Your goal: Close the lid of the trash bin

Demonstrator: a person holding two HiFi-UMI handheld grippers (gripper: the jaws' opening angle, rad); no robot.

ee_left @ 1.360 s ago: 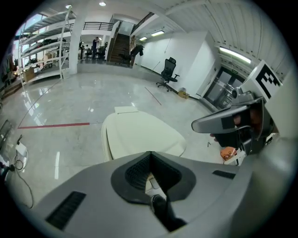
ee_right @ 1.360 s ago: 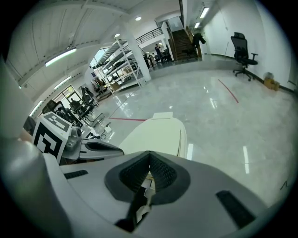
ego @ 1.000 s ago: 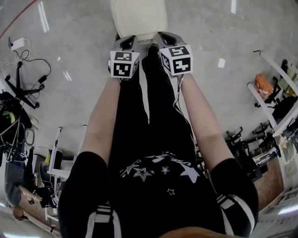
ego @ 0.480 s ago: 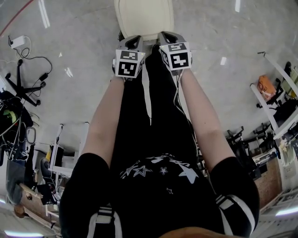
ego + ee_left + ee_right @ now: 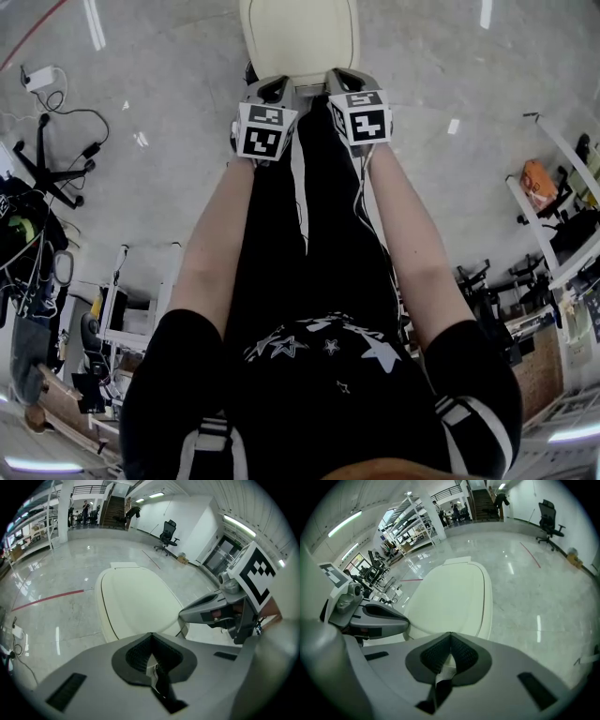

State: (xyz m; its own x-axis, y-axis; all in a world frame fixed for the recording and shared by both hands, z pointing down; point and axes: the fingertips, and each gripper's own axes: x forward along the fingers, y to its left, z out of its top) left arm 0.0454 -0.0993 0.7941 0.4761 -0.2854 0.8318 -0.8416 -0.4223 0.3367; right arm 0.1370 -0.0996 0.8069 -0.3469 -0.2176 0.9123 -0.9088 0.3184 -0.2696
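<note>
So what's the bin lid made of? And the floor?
The lid looks like smooth cream plastic: one moulded piece with rounded edges and a soft sheen. The floor looks like polished grey stone or sealed concrete, since it mirrors the ceiling lights; which one, I can't tell.

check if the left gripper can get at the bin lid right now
Probably yes: the left gripper, jaws together, is at the near edge of the cream lid with nothing between them; the right gripper is alongside, not across its path.
</note>
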